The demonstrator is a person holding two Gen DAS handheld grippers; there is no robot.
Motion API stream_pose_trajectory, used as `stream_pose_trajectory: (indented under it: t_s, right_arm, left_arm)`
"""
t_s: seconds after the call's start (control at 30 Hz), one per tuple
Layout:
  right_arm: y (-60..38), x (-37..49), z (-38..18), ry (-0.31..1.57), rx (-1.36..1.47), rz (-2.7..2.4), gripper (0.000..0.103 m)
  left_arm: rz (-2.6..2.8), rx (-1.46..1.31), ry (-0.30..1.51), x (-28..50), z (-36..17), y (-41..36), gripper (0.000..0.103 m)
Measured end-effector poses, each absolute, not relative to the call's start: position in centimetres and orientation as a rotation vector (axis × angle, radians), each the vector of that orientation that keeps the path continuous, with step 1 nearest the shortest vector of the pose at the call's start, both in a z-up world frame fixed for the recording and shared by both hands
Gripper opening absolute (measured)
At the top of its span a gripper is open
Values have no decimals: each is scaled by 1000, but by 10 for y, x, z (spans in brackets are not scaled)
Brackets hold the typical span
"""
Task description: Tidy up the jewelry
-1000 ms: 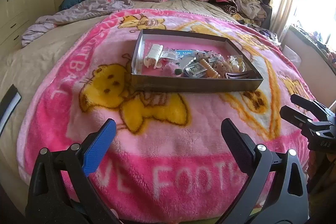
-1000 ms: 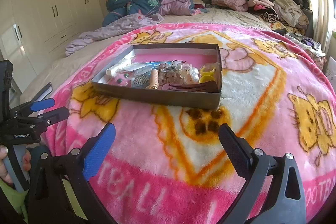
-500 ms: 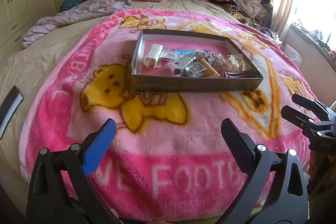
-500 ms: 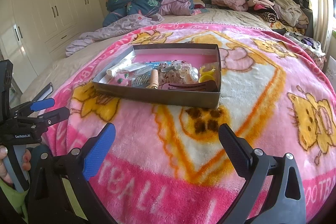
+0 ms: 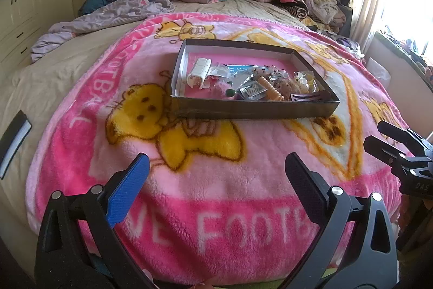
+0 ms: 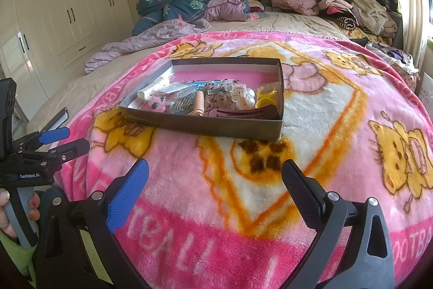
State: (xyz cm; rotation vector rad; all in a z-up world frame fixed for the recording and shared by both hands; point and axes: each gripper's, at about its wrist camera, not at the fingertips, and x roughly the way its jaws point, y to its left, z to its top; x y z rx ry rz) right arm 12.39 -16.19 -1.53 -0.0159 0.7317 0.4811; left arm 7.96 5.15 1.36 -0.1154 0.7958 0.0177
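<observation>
Jewelry box (image 5: pixel 251 107) sits mid-blanket (image 5: pixel 216 180), trinkets heaped toward its right end. Left gripper (image 5: pixel 216 167) and right gripper (image 6: pixel 215 172) both spread wide, empty, well short of box. You approach low over near wall — pick one loose piece, not tangled cluster.

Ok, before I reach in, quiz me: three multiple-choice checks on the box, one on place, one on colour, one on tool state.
1. The box sits on:
A. the pink blanket
B. the wardrobe
C. a chair

2. The box's inside floor is:
A. green
B. pink
C. black

3. The left tool and right tool are:
A. both shut on jewelry
B. one holding a clip
C. both open, holding nothing

Answers:
1 A, blanket shows all around the box.
2 B, pink shows behind the jumbled items.
3 C, the fingers stand wide apart over bare blanket.
</observation>
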Motion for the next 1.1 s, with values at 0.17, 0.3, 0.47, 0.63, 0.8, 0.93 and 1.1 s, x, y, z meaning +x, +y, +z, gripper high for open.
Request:
stream_pose_trajectory:
  t_s: [0.17,0.3,0.47,0.63,0.8,0.93,1.1]
  right_arm:
    - [-162,123,-15,730,-17,482,96]
    - [-162,122,-13,730,-16,481,96]
    - [-162,123,-14,729,-16,482,96]
    - [-162,123,-14,729,-17,482,96]
    - [-162,122,-14,729,-17,482,96]
    - [-162,122,-14,728,-17,482,96]
    - [-163,121,-13,728,-18,480,96]
  left_arm:
    - [19,-114,796,80,13,50,92]
    - [18,-116,795,79,14,49,92]
    - [18,-115,795,79,14,49,92]
    - [18,-115,796,79,14,49,92]
    - [20,-114,796,78,15,50,92]
    - [20,-116,795,78,15,50,92]
    - [18,-115,795,79,14,48,92]
